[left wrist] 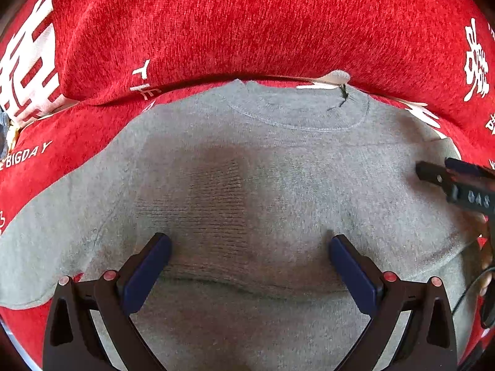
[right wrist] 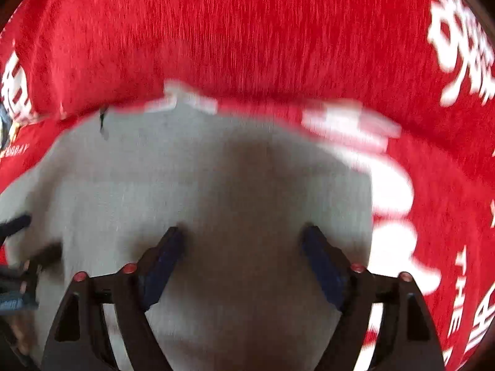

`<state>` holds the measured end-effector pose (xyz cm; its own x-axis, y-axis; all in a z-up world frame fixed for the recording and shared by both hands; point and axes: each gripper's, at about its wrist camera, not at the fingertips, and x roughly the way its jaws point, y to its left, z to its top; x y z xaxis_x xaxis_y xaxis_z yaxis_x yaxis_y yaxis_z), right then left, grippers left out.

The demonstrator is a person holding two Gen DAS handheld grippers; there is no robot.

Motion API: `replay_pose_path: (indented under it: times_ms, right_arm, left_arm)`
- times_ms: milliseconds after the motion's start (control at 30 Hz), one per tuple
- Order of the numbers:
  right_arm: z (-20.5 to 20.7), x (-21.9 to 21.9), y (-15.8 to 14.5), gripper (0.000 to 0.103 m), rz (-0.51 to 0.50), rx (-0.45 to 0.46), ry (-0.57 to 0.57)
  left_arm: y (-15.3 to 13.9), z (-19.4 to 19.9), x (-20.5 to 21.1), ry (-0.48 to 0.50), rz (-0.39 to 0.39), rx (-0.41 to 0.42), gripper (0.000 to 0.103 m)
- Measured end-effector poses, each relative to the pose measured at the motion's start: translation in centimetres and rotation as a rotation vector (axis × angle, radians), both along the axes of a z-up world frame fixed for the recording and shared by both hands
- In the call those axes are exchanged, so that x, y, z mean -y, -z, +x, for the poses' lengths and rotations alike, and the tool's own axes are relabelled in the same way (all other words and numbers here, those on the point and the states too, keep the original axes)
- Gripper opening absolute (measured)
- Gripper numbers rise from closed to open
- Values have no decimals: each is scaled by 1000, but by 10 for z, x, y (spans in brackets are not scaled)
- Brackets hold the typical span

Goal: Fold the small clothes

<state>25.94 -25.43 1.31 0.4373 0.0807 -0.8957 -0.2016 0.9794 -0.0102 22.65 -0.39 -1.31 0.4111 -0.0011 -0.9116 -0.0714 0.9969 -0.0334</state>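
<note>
A small grey knit sweater (left wrist: 309,170) lies flat on a red cloth, its round collar (left wrist: 297,111) at the far side and a sleeve (left wrist: 46,247) spread to the left. My left gripper (left wrist: 249,241) hovers close over the sweater's middle, jaws wide apart and nothing between the blue pads. My right gripper (right wrist: 243,232) stands open over the sweater's (right wrist: 216,170) right part, near its right edge, with only cloth below it; this view is blurred. The right gripper (left wrist: 433,168) also shows at the right edge of the left wrist view, over the sweater's right shoulder.
The red cloth (left wrist: 247,24) with white lettering covers the whole surface and rises in a thick fold behind the collar. A crease (left wrist: 247,284) crosses the sweater near my left gripper. A person's hand (left wrist: 485,278) shows at the right edge.
</note>
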Motion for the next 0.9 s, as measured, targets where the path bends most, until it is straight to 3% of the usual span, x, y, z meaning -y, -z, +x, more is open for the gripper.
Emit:
replay_pose_path:
  times_ms: [67,233,367,433,500,633,700,767,800,900]
  right_arm:
    - [-4,-14,-13,84,27,22,6]
    - [-49,-72,-28,84,51,67,-188]
    - [-60,-126,-9,84,48,-7,-287]
    - [-61,-149,-7,84,-1,21,-305]
    - [-67,-172,-16,84,19,51,-319]
    - [-72,-222,-20,84,-27,64,-401]
    - [-73,-242,-14,84,-24,35,-440]
    - [-66,-260,-4,84,27,-31,-443]
    - [-64,-269,4,88,24,-55,-432]
    - [-51,-300,15,98,-96,-17,-424]
  left_arm:
    - [-4,-4,-4,-9,-16,-4,103]
    - [-20,-38,-41,-71,-78,20,103]
    - [-20,-74,-106,-239,-126,6,103]
    - [-21,-92,-140,-324,-168,21,103]
    - [-21,-109,-178,-421,-204,33,103]
    - [-8,-141,-244,-609,-253,12,103]
    - [0,-159,-271,-690,-319,31,103]
    - [-3,-169,-286,-711,-400,97,103]
    - [-4,-170,-289,-722,-400,95,103]
    - [-5,-171,-300,-751,-406,97,103]
